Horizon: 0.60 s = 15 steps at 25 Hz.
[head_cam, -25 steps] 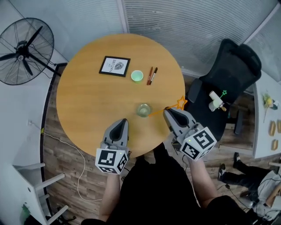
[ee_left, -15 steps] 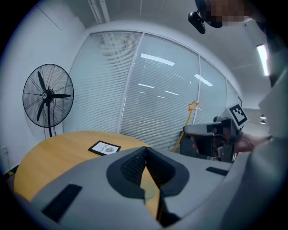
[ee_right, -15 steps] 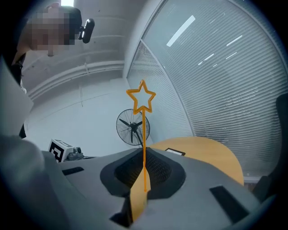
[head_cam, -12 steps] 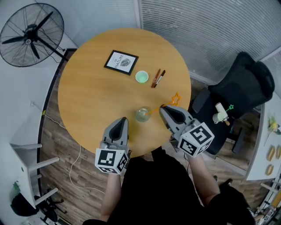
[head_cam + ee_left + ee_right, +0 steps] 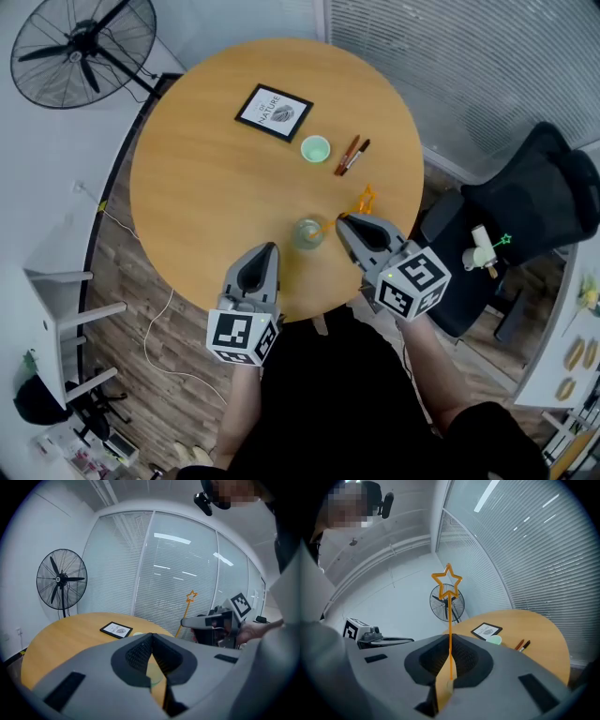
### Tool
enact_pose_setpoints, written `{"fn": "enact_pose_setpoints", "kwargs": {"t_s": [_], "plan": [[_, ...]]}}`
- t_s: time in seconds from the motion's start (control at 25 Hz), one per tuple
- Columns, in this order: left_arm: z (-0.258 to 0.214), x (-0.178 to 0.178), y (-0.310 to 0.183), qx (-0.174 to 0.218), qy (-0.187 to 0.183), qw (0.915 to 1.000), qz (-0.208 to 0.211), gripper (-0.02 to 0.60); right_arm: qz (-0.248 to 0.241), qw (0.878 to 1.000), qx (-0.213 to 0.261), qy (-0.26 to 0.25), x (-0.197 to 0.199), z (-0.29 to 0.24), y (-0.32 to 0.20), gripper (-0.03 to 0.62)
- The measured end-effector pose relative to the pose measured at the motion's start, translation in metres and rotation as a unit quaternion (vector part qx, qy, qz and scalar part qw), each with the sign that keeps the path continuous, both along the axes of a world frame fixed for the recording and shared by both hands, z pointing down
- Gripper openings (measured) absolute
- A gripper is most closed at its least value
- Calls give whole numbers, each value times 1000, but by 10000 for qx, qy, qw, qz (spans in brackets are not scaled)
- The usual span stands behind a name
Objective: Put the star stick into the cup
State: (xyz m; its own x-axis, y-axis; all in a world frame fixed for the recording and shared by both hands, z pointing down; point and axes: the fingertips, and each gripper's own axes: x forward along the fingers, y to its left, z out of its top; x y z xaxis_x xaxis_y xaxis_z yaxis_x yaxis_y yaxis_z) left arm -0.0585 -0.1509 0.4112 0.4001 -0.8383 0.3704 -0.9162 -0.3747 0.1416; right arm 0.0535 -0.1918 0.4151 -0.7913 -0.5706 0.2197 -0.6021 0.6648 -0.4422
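Observation:
My right gripper (image 5: 343,223) is shut on the orange star stick (image 5: 364,200) and holds it nearly upright just right of the clear glass cup (image 5: 307,232), which stands near the front of the round wooden table (image 5: 206,178). In the right gripper view the stick (image 5: 450,630) rises from between the shut jaws to its star. My left gripper (image 5: 265,250) is shut and holds nothing, just left of and nearer than the cup. The left gripper view shows the star stick (image 5: 190,597) above the right gripper (image 5: 187,621), and part of the cup (image 5: 154,674) beyond its own jaws.
A framed picture (image 5: 274,112), a small green cup (image 5: 315,148) and two pens (image 5: 352,156) lie on the far half of the table. A floor fan (image 5: 84,42) stands at the far left, a black office chair (image 5: 534,202) at the right.
My right gripper has moved left toward the glass cup and tipped the star stick more upright. The left gripper has stayed in place. The head view has shifted.

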Motion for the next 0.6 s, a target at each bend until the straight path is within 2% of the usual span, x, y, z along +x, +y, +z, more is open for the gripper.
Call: {"fn": "enact_pose_setpoints", "kwargs": {"t_s": [0.32, 0.6], "plan": [[17, -7, 4, -213, 35, 9996, -185, -2, -135, 9995, -265, 93, -9, 25, -3, 26], [27, -8, 4, -326, 85, 9994, -69, -2, -168, 9987, -407, 249, -23, 47, -7, 26]]}}
